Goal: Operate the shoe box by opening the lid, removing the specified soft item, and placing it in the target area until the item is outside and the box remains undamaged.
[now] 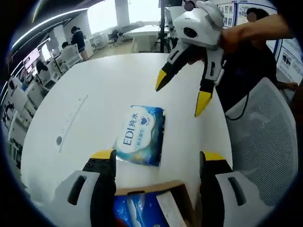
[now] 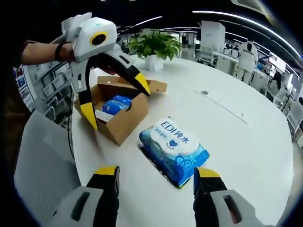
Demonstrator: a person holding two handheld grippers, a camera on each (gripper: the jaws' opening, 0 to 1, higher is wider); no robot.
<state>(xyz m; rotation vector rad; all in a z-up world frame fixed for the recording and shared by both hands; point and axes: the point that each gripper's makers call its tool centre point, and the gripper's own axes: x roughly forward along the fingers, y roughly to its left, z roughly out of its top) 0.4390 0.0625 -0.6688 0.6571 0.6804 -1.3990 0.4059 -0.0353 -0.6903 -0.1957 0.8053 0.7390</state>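
While both claws are hanging released, the wipes pack (image 2: 173,149) is lying on the table (image 2: 236,137), at four o'clock from the open shoe box (image 2: 118,106).

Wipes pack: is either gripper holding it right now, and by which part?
Neither. The wipes pack lies free on the table; left gripper and right gripper are open, empty.

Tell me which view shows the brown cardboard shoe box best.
The right gripper view: the open brown cardboard shoe box shows whole, flaps up, a blue packet inside. The left gripper view catches just its near edge between the jaws at the bottom.
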